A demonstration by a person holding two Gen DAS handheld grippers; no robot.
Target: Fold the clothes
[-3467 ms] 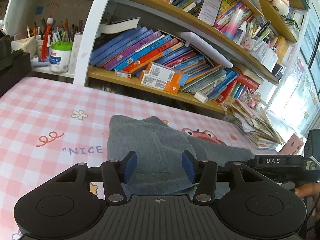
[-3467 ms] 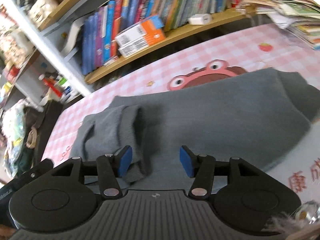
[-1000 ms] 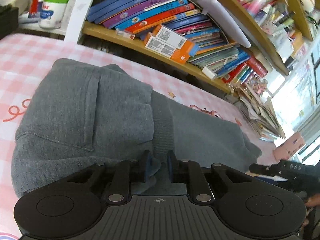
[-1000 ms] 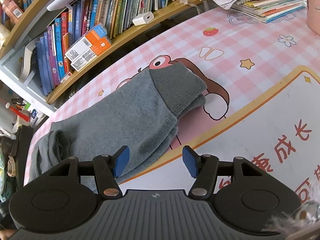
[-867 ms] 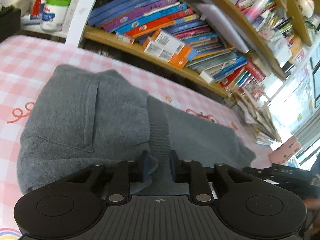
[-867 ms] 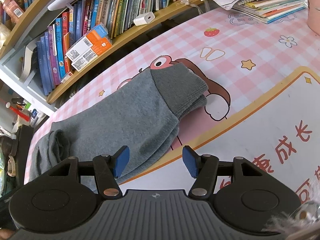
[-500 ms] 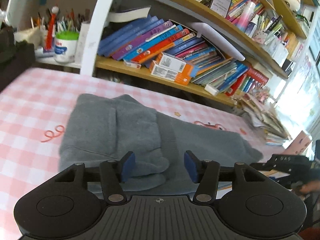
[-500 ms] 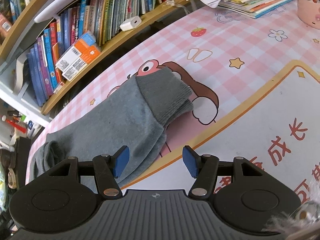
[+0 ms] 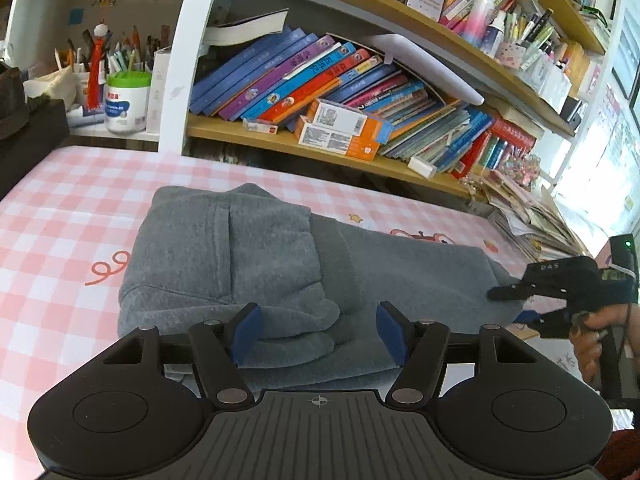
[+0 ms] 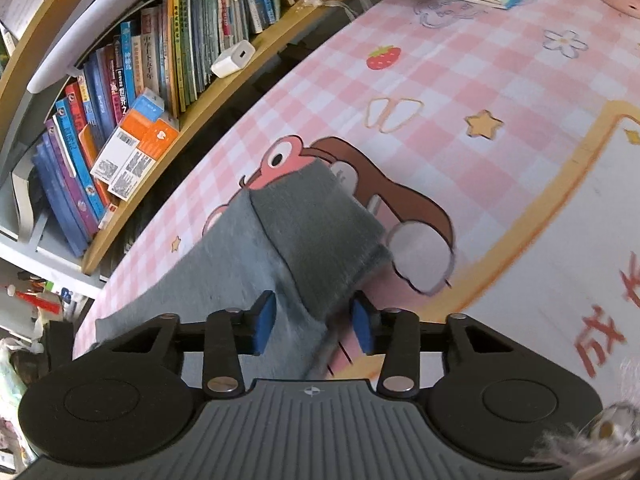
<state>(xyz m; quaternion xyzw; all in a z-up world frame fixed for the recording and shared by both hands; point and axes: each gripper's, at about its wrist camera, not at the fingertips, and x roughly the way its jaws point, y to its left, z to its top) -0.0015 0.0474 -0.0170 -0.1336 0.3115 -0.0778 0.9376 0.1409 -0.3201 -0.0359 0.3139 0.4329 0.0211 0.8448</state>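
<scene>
Our right gripper (image 10: 314, 322) closing around the cuff of grey trousers (image 9: 280, 272), which stretch lengthwise away from our spread left gripper (image 9: 318, 334).

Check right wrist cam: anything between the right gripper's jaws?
Yes. In the right wrist view the ribbed cuff of the grey sweatpants sits between the right gripper jaws, which have just been closing; firm pinch unclear.

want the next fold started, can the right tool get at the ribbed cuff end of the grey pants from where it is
Probably yes: the right tool already straddles the ribbed cuff of the grey pants, its jaws just closing, and nothing lies in between.
</scene>
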